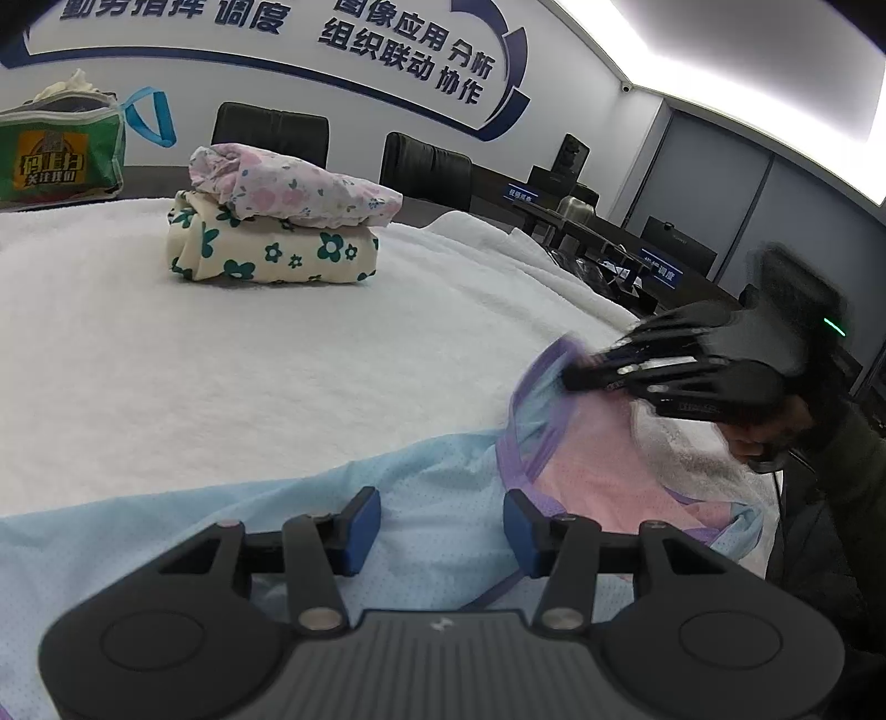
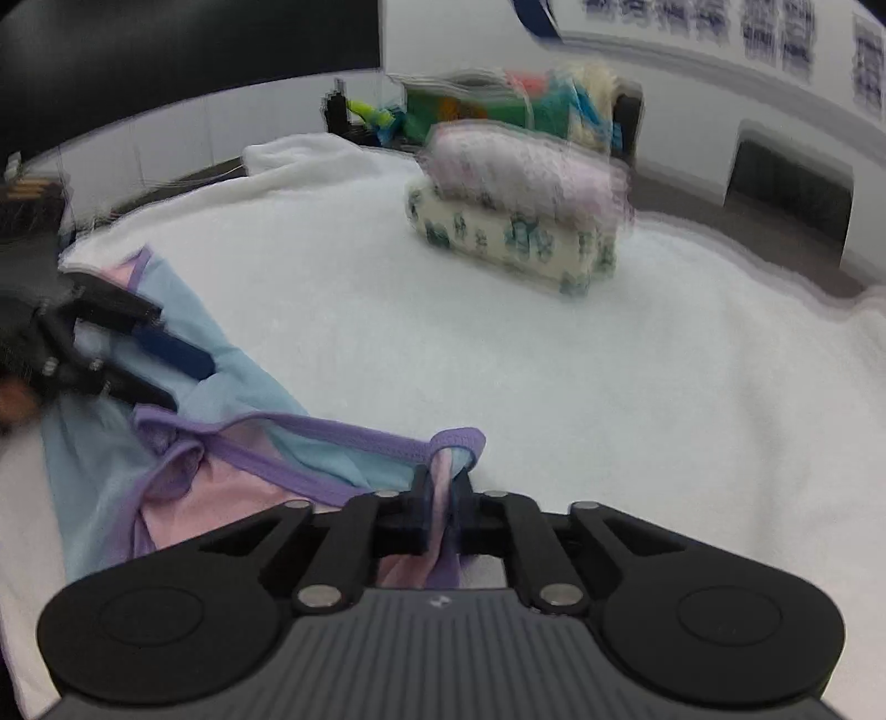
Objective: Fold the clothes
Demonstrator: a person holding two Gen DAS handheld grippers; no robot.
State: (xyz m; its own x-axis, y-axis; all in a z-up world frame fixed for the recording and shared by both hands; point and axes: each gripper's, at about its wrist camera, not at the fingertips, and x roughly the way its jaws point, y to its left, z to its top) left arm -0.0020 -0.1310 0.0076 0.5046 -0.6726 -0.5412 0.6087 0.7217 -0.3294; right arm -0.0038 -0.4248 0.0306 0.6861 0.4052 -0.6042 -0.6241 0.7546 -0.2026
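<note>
We see a table covered with a white fleecy blanket [image 1: 221,354], and near its far side two folded garments stacked: a cream one with green flowers [image 1: 271,249] and a pink flowered one [image 1: 293,185] on top. Behind them sits a green bag [image 1: 61,149], with black chairs [image 1: 426,166] along a white wall carrying blue lettering [image 1: 387,50]; desks with monitors [image 1: 675,243] fill the right side. The light blue and pink garment with purple trim [image 2: 221,443] lies rumpled at the near edge. Our left gripper [image 1: 442,531] stands spread over its blue part, nothing clamped. Our right gripper [image 2: 443,498] is pressed together, pinching the purple-trimmed edge.
</note>
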